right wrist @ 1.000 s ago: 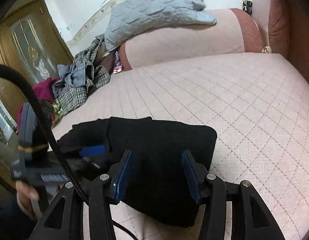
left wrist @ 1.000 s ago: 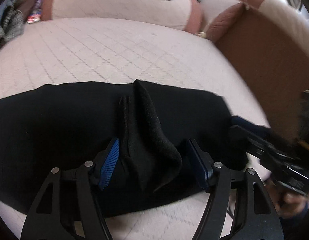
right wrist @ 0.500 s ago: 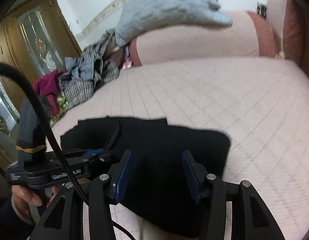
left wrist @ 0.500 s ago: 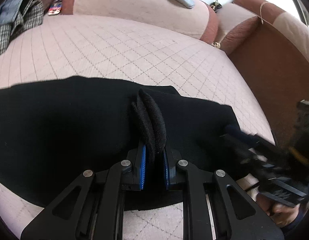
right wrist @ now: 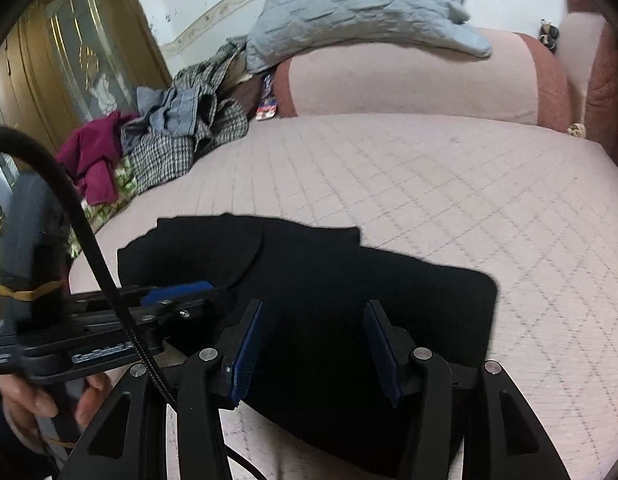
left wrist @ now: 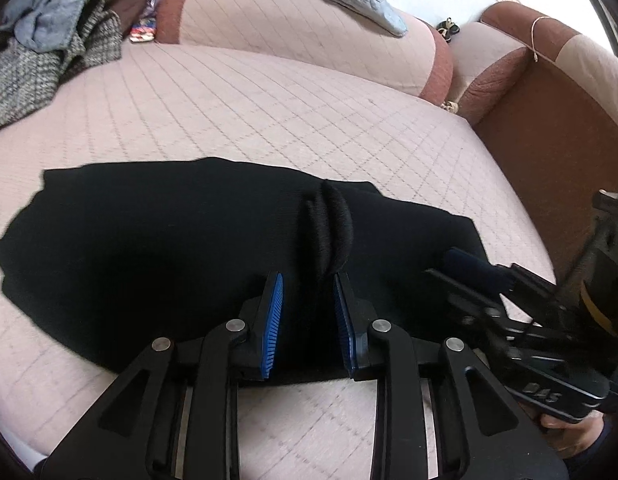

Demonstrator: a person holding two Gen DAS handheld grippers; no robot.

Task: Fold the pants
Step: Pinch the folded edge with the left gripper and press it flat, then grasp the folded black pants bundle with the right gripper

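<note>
**Left jaws easing apart over a pinched ridge of black pants**

The black pants (left wrist: 157, 256) lie folded across the near edge of the pink quilted bed (left wrist: 293, 116), a raised ridge of cloth (left wrist: 329, 232) standing up mid-fabric. The left gripper (left wrist: 308, 316) is opening, its blue pads either side of that ridge's base, no longer pressing it. The right gripper (right wrist: 313, 344) hovers half open above the pants' right end (right wrist: 429, 304), holding nothing. A heap of clothes (right wrist: 169, 136) sits at the far left corner.
</note>
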